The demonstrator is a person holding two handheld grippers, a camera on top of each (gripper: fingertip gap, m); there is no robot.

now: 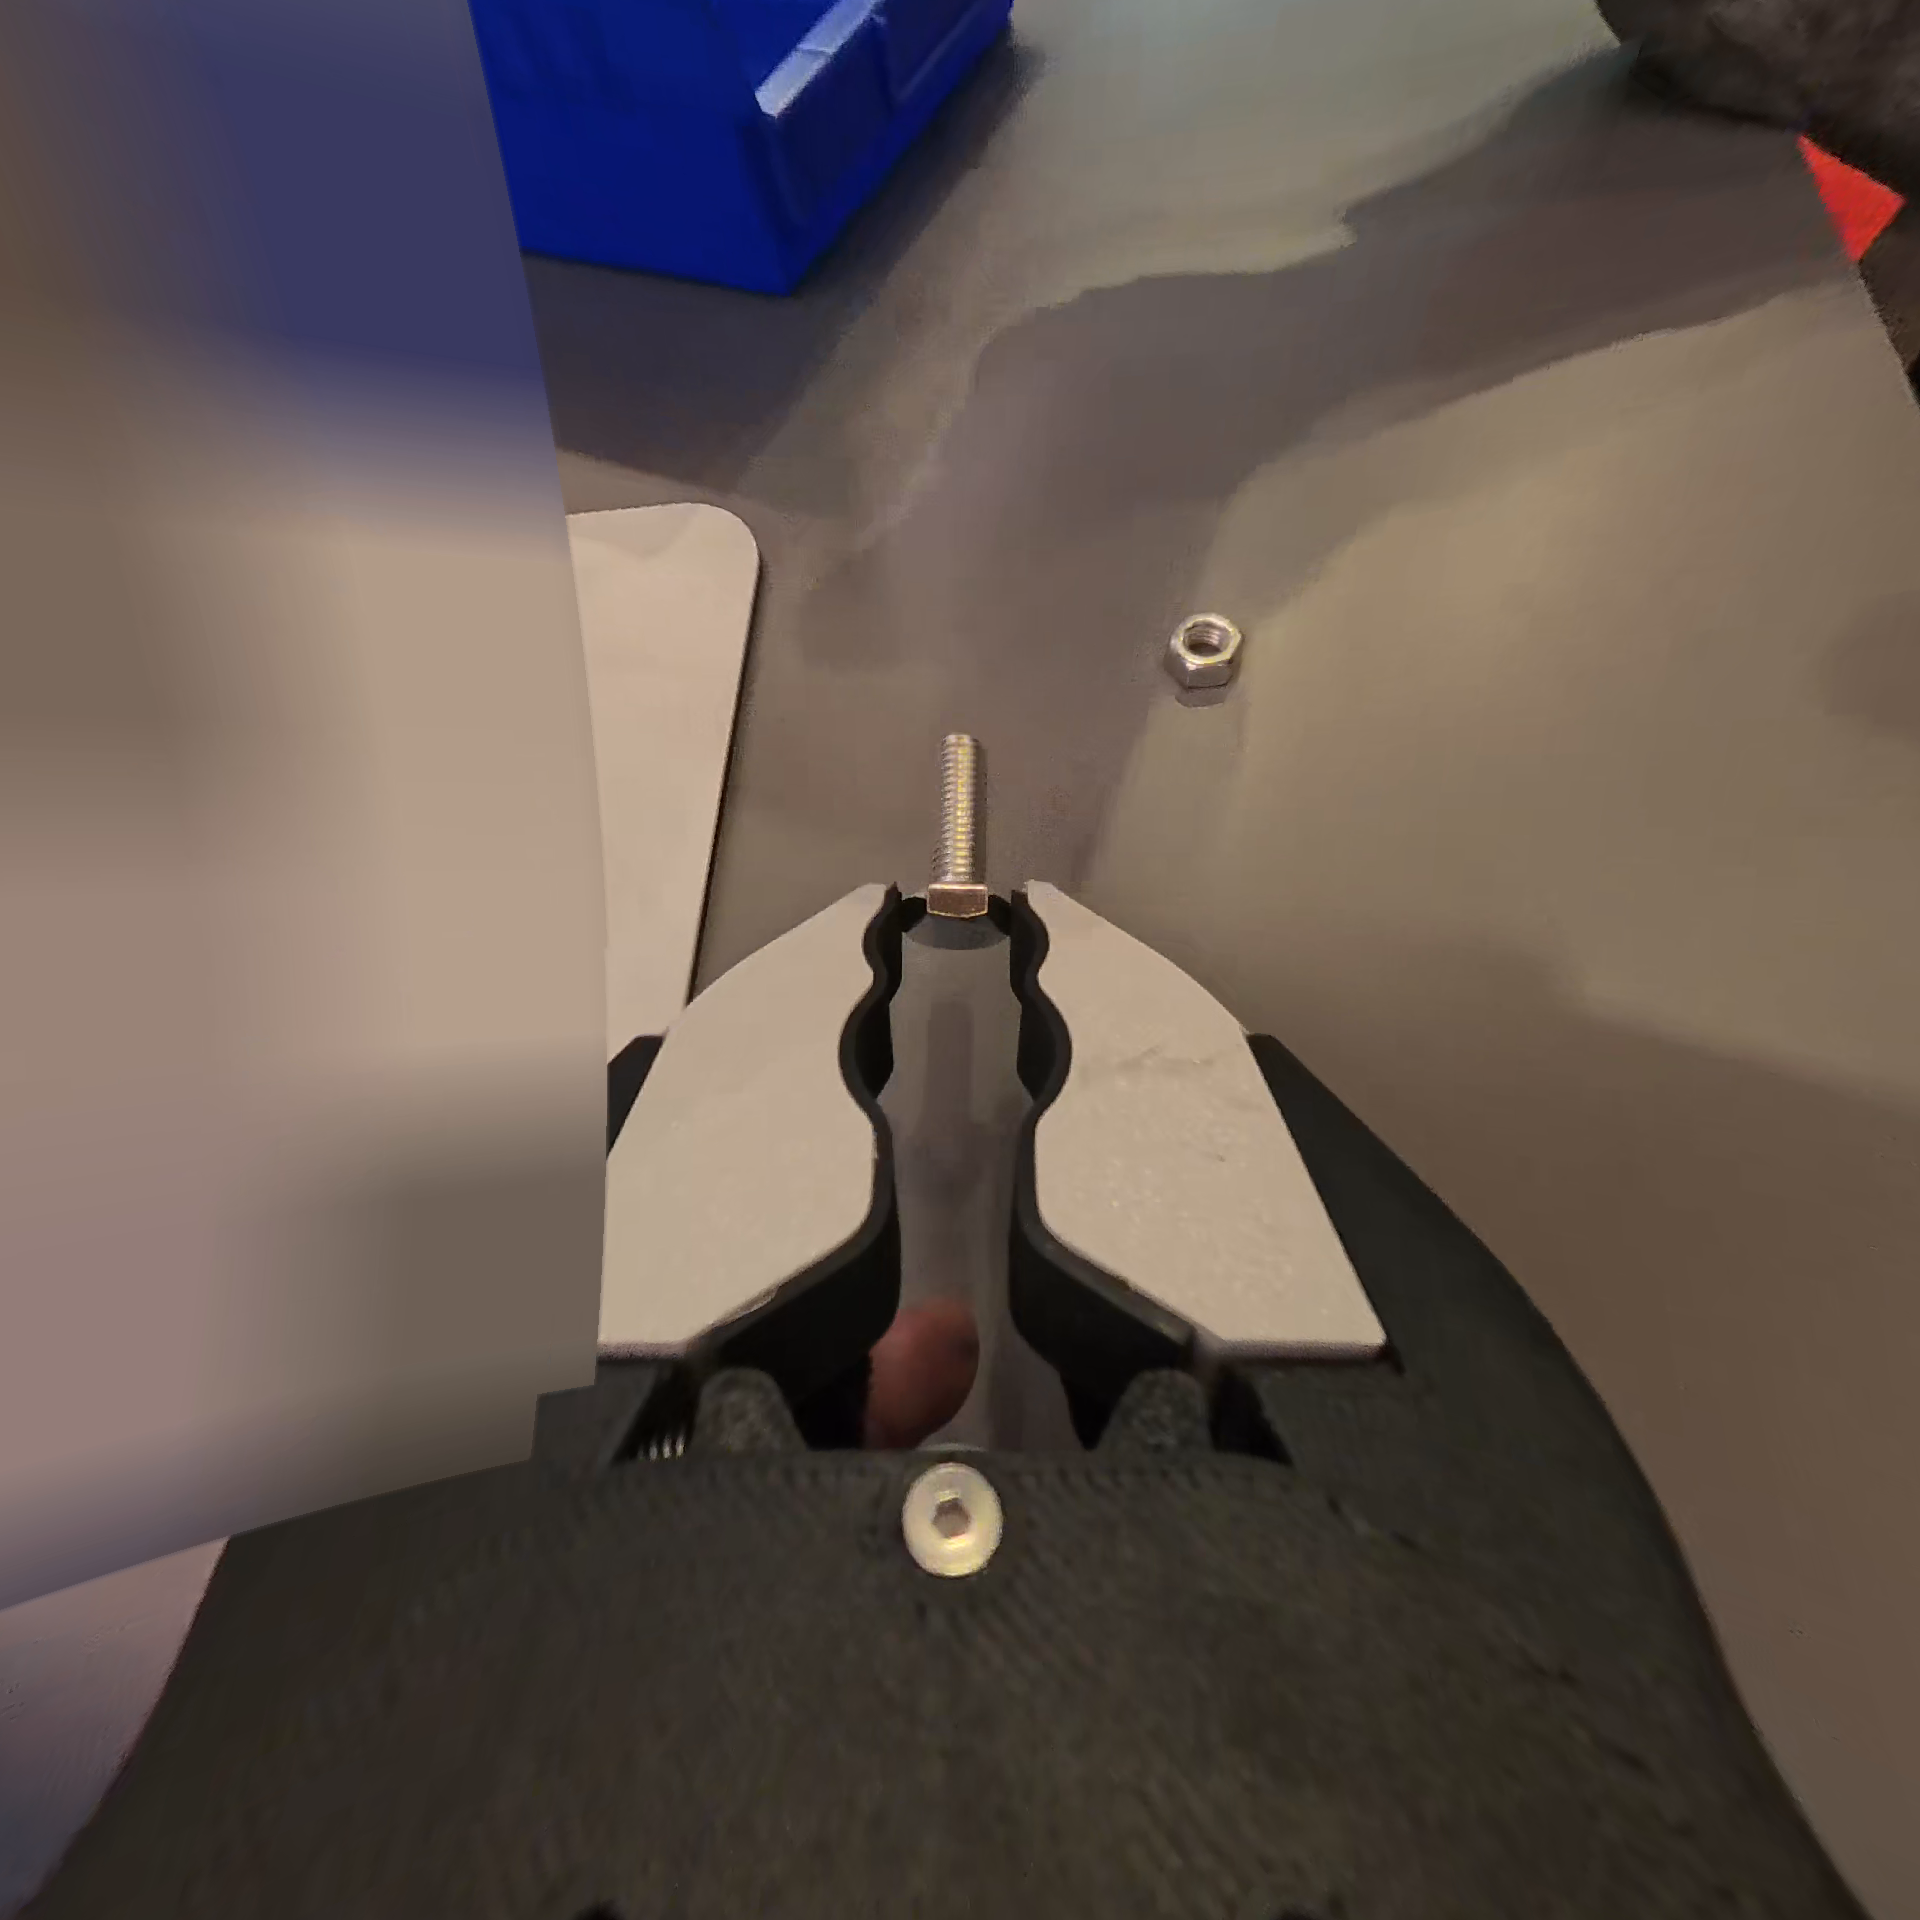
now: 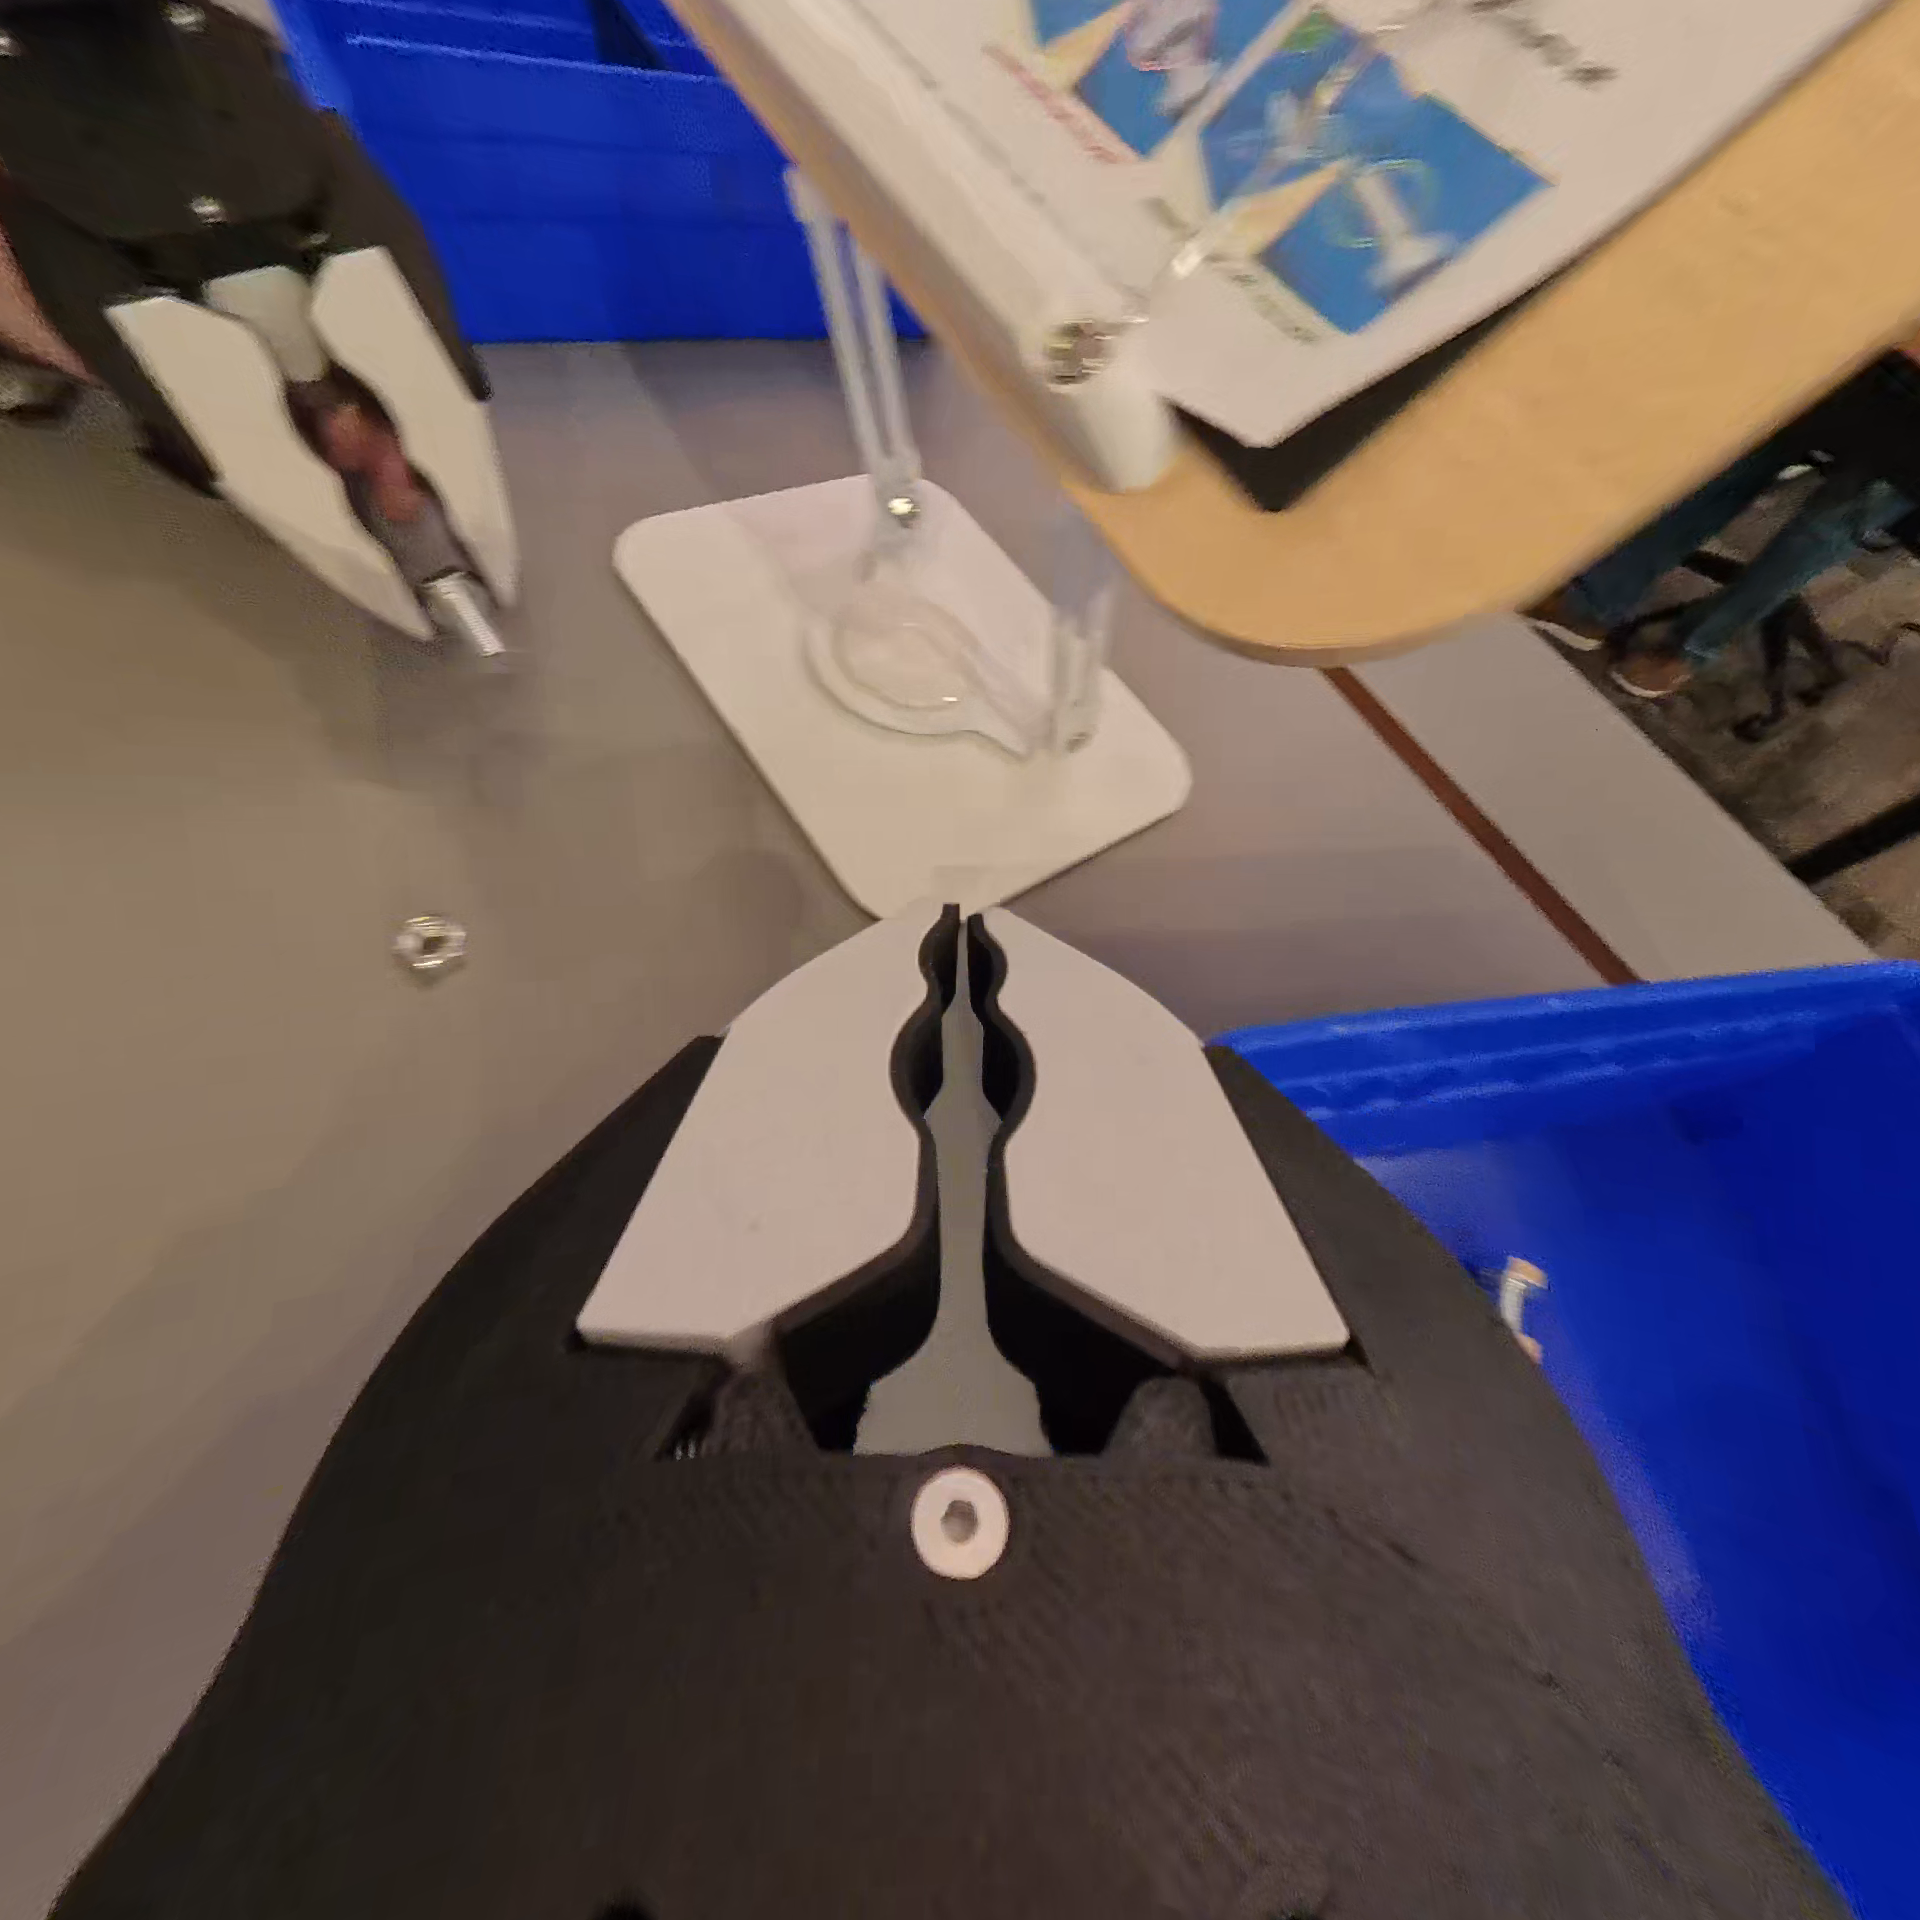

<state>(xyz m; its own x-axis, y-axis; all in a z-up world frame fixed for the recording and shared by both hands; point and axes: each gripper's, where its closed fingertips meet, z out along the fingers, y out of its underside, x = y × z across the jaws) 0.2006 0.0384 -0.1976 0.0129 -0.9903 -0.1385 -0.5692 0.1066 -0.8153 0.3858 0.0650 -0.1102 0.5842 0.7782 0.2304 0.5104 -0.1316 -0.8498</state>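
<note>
Bolt (image 1: 958, 831) pinched by head in my left claw (image 1: 961, 906), shank pointing straight ahead, above counter (image 1: 1455, 935). Loose nut (image 1: 1202, 648) on counter ahead-right of it, apart. My right claw (image 2: 958, 920) closed, empty, farther off; blue bin (image 2: 1662, 1195) beside it.
</note>
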